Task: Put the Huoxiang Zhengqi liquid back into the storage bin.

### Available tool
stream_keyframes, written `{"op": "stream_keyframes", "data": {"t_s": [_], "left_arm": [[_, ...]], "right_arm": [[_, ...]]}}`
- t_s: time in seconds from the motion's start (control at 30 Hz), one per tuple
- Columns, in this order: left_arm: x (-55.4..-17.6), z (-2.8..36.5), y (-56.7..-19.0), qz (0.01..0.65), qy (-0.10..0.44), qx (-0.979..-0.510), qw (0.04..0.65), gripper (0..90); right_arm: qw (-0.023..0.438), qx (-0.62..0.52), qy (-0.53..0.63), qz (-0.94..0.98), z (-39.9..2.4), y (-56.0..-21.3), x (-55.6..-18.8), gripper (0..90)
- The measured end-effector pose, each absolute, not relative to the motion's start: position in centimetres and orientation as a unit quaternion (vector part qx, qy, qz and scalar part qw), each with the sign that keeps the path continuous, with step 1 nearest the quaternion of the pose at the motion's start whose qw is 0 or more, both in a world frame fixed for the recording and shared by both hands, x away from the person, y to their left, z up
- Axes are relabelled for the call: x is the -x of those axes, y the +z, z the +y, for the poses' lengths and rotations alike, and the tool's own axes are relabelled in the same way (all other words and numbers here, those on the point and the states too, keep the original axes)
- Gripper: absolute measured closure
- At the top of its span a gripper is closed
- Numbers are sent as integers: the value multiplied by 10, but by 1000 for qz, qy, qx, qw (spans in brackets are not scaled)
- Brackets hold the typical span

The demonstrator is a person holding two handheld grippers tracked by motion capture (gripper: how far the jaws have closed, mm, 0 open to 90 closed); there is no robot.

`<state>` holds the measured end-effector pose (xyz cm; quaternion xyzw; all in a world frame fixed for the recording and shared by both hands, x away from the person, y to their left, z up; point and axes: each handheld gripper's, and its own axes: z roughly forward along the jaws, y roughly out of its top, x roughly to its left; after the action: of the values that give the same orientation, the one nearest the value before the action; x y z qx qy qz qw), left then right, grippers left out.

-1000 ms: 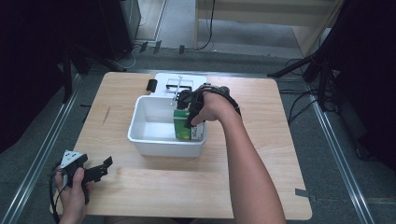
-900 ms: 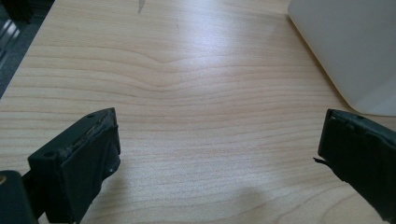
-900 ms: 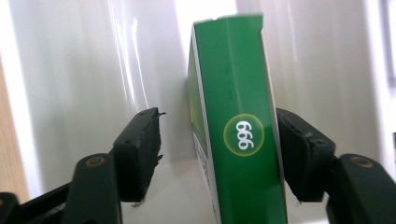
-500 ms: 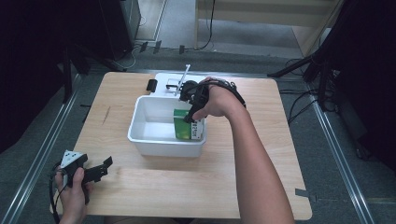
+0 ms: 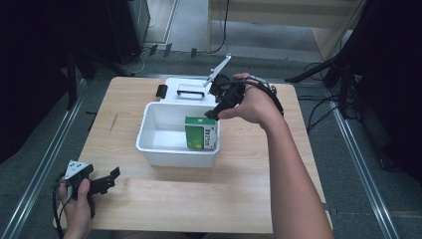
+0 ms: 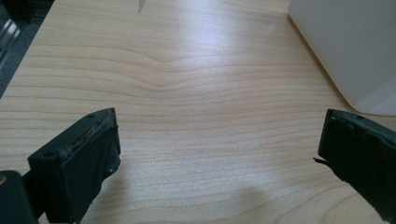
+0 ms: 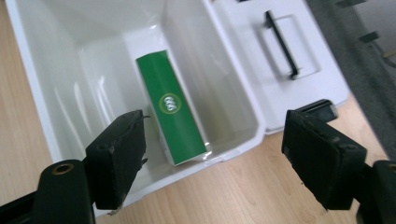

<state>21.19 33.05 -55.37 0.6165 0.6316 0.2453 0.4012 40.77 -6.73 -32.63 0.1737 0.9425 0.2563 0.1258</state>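
Note:
A green box (image 5: 201, 133) stands on edge inside the white tub (image 5: 174, 157), against its right wall. The right gripper view looks down on the green box (image 7: 173, 112) in the tub (image 7: 46, 93). My right gripper (image 5: 215, 103) hangs above the tub's back right corner, a little above the box. It is open, and the right gripper (image 7: 215, 140) has nothing between its jaws. At the table's front left corner, my left gripper (image 5: 107, 180) is low over the wood. The left gripper (image 6: 219, 140) is open and holds nothing, with the tub (image 6: 345, 46) off to its right.
A white lid (image 5: 186, 89) with a black handle lies flat just behind the tub, also the lid (image 7: 280, 60) in the right gripper view. A small black latch (image 5: 161, 90) sits at its left. The wooden table (image 5: 224, 199) has bare wood in front of the tub.
My right gripper has let go of the green box and risen up and back from it. The box stays standing in the tub. The left gripper has not moved.

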Motion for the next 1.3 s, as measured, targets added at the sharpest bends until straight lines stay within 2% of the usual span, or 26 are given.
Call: {"op": "stream_keyframes", "data": {"t_s": [0.53, 1.3], "left_arm": [[-212, 330, -554, 631, 247, -617, 400, 1], [-212, 330, -554, 631, 248, -618, 398, 1]], "right_arm": [[182, -277, 349, 876, -137, -323, -403, 223], [249, -384, 427, 780, -205, -360, -384, 246]]}}
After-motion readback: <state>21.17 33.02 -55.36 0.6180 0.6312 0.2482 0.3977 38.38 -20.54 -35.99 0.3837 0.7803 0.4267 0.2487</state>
